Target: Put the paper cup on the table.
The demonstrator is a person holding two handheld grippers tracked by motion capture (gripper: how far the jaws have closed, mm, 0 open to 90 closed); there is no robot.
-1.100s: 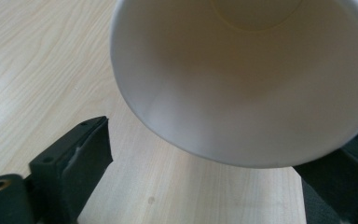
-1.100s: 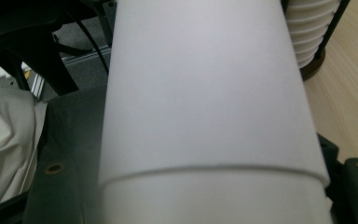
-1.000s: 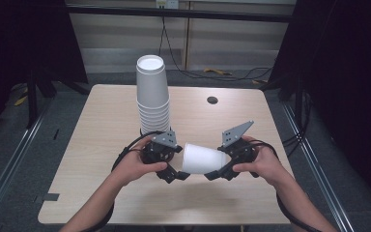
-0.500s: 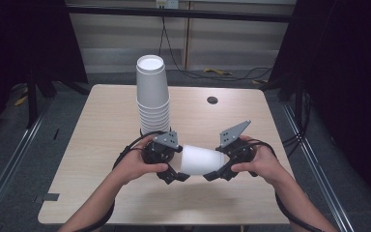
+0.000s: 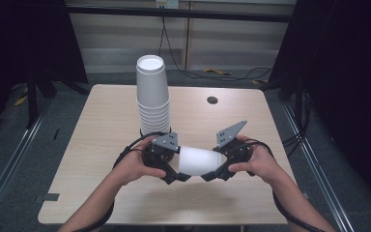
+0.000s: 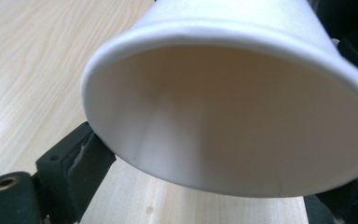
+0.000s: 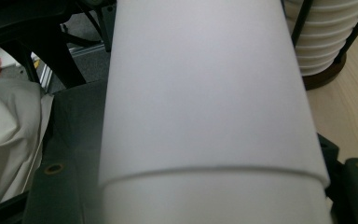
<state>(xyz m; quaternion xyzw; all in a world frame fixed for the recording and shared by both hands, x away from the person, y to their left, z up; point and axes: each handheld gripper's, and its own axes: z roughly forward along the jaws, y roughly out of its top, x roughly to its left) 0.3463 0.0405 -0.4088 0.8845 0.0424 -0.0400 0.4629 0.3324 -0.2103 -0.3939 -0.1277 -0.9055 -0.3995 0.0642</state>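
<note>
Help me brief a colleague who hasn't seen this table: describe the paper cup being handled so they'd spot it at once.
On the light wooden table, a tall stack of white cups stands upside down near the middle. In front of it, a single white paper cup lies sideways, lifted between the left gripper and right gripper. It alone is apart from the stack.

— What does the paper cup (image 5: 199, 161) look like?
— Plain white, tapered, lying on its side just below the middle of the high view, above the table.
— And the mouth?
— Its rolled rim faces left in that view; the inside is bare and slightly creased.
</note>
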